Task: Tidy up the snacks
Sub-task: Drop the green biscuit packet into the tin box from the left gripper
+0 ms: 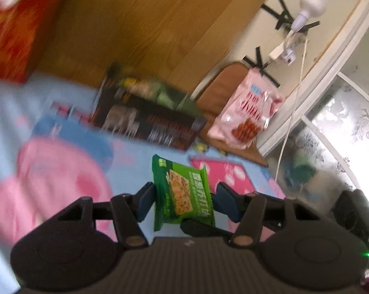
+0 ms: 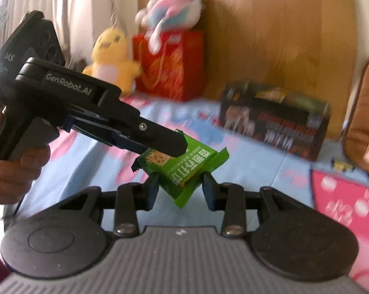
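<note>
One green cracker packet (image 2: pixel 184 169) sits between both claws, above the blue-and-pink sheet (image 2: pixel 258 161). Left gripper (image 2: pixel 169 147) clamps its upper end; right gripper (image 2: pixel 180 188) flanks its lower corner, contact uncertain. Only the right-wrist view shows "GenRobot.AI" lettering, the hand (image 2: pixel 15 169) and yellow chick plush (image 2: pixel 111 56); the left-wrist view alone shows a pink snack bag (image 1: pixel 245 115).

White lettering "GenRobot.AI" runs along the black body of the left gripper (image 2: pixel 160 144) in the right wrist view; behind it, "IAS" stands on the black camera housing (image 2: pixel 30 46); the green snack packet (image 2: pixel 184 169) bears white Chinese characters, too blurred to read; print on the black box (image 2: pixel 275 125) is illegible.
</note>
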A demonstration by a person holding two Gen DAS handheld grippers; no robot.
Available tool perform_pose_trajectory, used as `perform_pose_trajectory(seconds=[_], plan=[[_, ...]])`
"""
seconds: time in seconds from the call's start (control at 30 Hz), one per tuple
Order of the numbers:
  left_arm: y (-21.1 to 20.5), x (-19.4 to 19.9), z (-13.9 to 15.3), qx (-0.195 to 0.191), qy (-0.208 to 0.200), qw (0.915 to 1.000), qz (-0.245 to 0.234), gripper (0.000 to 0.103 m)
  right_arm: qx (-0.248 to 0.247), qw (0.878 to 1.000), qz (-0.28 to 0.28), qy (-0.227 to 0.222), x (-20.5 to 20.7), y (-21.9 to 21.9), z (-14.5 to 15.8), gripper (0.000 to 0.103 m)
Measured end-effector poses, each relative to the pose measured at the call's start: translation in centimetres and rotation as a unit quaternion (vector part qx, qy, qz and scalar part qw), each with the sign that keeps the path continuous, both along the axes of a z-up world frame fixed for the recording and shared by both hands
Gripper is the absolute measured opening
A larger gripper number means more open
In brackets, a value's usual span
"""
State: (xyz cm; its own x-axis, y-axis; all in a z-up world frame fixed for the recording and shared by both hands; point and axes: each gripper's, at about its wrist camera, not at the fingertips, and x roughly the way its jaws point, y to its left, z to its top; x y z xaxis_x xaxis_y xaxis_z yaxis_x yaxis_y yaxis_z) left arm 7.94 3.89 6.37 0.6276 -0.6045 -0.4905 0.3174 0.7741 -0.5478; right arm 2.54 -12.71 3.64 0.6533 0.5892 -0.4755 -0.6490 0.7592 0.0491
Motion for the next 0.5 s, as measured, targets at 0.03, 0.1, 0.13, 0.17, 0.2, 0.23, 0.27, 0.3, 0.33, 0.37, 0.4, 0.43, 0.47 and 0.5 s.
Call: perform_pose_trajectory(seconds=[0.03,0.1,0.13,0.17,0.2,0.23,0.27,0.3,0.33,0.37,0.4,0.43,0.47,0.5], plan=[[-0.5,1.1,0.7,0.005,-0.009,0.9999,-0.003,0.056,0.000,1.000,-0.006,-0.013,0.7,-0.1,0.5,0.041],[-1.5,3.8,2.1,0.015,-0.024,0.9996,-0.010,0.056,-0.005,0.999,-0.017,-0.040,2.1,-0.5,1.6,0.041],[-2.1,5.3,2.6,0.017,-0.029,0.9994,-0.012,0.056,-0.006,0.998,-0.025,-0.054,3.2,-0.9,2.1,0.041],[-2.7,6.8,3.0,0.020,-0.033,0.9992,-0.012,0.056,-0.005,0.998,-0.032,-0.062,4.3,-1.3,2.6,0.041],[-3.3,8.6,3.3,0.021,-0.035,0.9991,-0.010,0.056,-0.004,0.997,-0.040,-0.067,5.5,-1.8,3.0,0.041],[-3.8,10.2,3.5,0.022,-0.035,0.9991,-0.008,0.057,-0.001,0.996,-0.048,-0.070,6.8,-2.3,3.4,0.041],[-4.4,11.9,3.5,0.025,-0.035,0.9990,-0.005,0.057,0.004,0.996,-0.056,-0.072,8.3,-2.8,3.7,0.041],[-4.9,13.6,3.3,0.034,-0.036,0.9988,-0.002,0.061,0.008,0.995,-0.064,-0.073,9.8,-3.3,3.9,0.042],[-5.4,15.2,3.0,0.043,-0.034,0.9985,0.007,0.062,0.013,0.995,-0.074,-0.072,11.6,-3.8,4.0,0.045],[-5.6,16.3,2.6,0.050,-0.031,0.9981,0.015,0.061,0.014,0.994,-0.083,-0.071,13.0,-4.1,4.0,0.050],[-5.6,17.3,2.1,0.055,-0.027,0.9979,0.022,0.061,0.011,0.993,-0.095,-0.069,14.6,-4.4,3.6,0.055],[-5.4,17.7,1.8,0.053,-0.023,0.9978,0.031,0.061,0.011,0.992,-0.105,-0.065,15.8,-4.7,3.1,0.058],[-5.0,17.7,1.6,0.043,-0.024,0.9982,0.035,0.061,0.017,0.991,-0.121,-0.059,16.8,-5.2,2.6,0.058],[-4.5,17.2,1.4,0.035,-0.030,0.9983,0.035,0.061,0.027,0.989,-0.133,-0.051,17.4,-5.8,2.1,0.058]])
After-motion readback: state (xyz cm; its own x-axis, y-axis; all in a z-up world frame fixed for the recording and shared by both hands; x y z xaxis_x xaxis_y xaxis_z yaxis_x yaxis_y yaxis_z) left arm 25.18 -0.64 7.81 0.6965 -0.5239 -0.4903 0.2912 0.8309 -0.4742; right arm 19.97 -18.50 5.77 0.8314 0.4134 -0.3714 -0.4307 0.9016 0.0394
